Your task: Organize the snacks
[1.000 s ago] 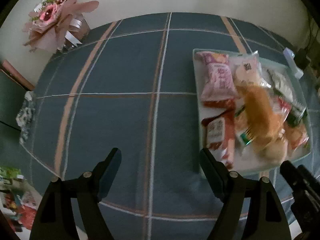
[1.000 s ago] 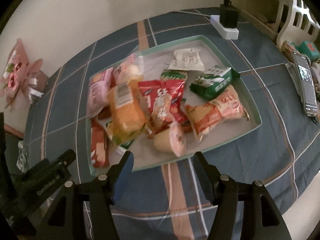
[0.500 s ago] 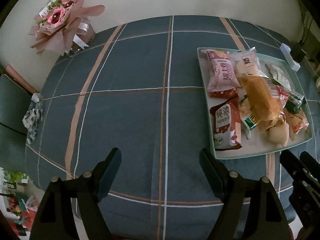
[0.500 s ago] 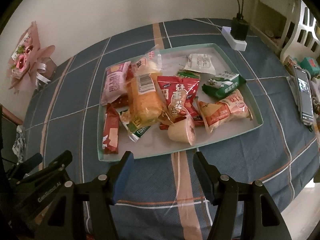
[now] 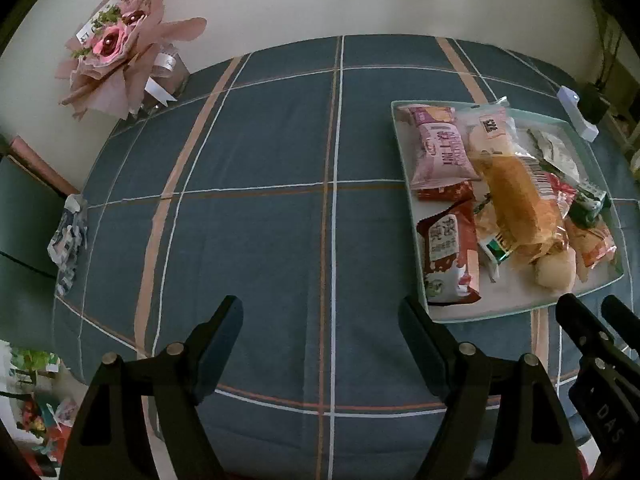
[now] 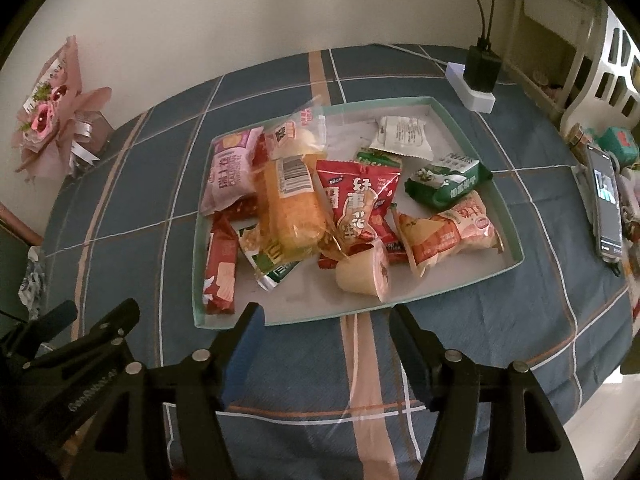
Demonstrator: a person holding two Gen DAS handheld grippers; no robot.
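Observation:
A pale green tray (image 6: pixel 476 276) on the blue checked tablecloth holds several snack packs: a pink pack (image 6: pixel 230 168), a long orange bread pack (image 6: pixel 290 208), a red peanut pack (image 6: pixel 356 200), a green pack (image 6: pixel 448 180) and a small jelly cup (image 6: pixel 364 272). My right gripper (image 6: pixel 324 320) hovers over the tray's near edge, its jaws opening with nothing between them. In the left wrist view the same tray (image 5: pixel 516 308) lies at the right. My left gripper (image 5: pixel 320 322) is open above bare cloth to the tray's left, holding nothing.
A pink paper bouquet (image 5: pixel 120 52) stands at the far left corner by the wall. A white power strip with a black plug (image 6: pixel 478 80) sits behind the tray. A phone (image 6: pixel 606 208) lies at the right table edge. Crumpled paper (image 5: pixel 68 232) lies on the left edge.
Both views have steadied and pulled back slightly from the tray. The right gripper's jaws stand a little wider. The snacks lie as before.

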